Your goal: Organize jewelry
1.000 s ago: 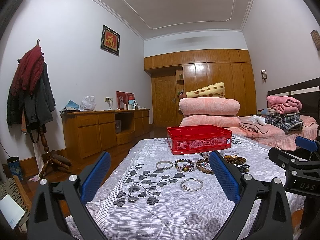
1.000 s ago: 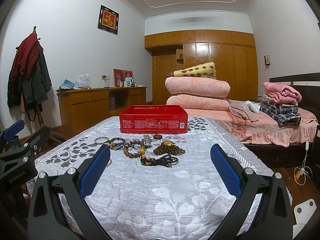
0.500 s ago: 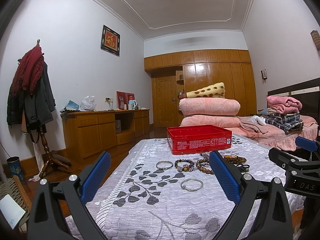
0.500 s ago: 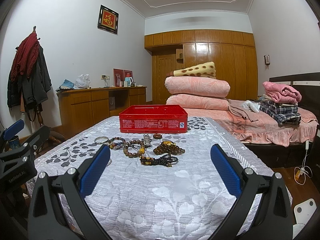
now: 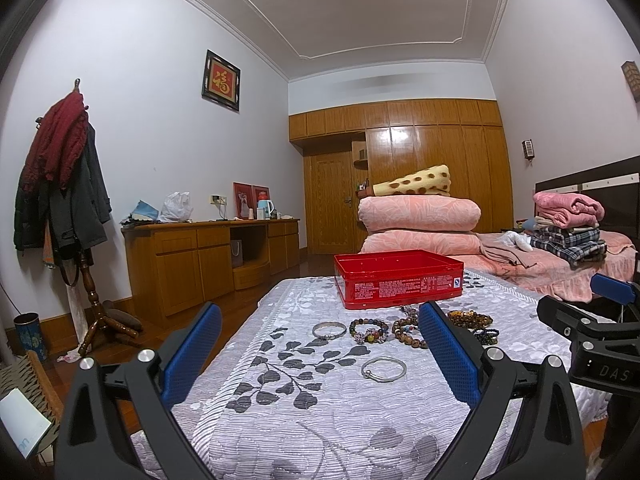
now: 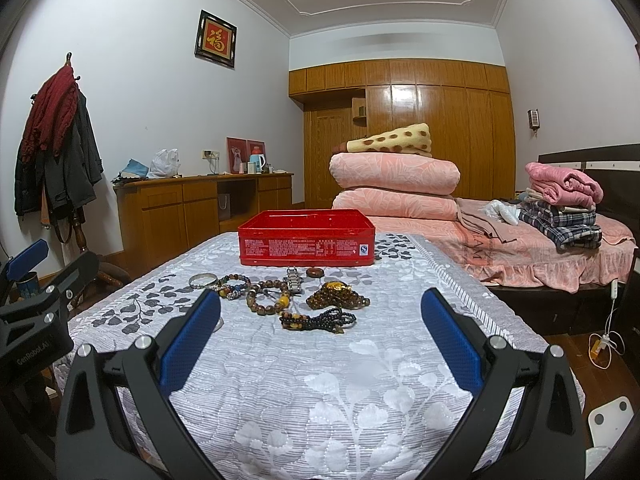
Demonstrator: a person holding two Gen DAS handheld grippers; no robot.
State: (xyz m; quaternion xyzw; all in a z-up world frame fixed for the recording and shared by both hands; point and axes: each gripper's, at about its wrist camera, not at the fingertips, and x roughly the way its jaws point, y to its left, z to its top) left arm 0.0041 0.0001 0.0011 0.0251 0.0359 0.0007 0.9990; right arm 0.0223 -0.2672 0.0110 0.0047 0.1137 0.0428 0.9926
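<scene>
Red, rectangular and open-topped, the metal tin (image 6: 306, 238) sits at 12 o'clock on the grey leaf-patterned quilted table cover (image 6: 360, 380), with the jewelry spread just in front of it. Compared with the frames from a second ago, nothing has shifted: both grippers hold the same pose and every piece lies where it lay.

The left gripper (image 5: 320, 360) has its blue-padded fingers (image 5: 192, 350) spread wide, empty; the plain silver bangle (image 5: 383, 369) lies between them, slightly toward 1 o'clock. The right gripper (image 6: 320, 344) is likewise spread and empty, with the dark beaded bracelet (image 6: 318, 320) and the amber bead cluster (image 6: 338, 296) ahead at 12 o'clock.

Judgement: sorting has not started; the tin appears to be the destination, and no item is grasped.
</scene>
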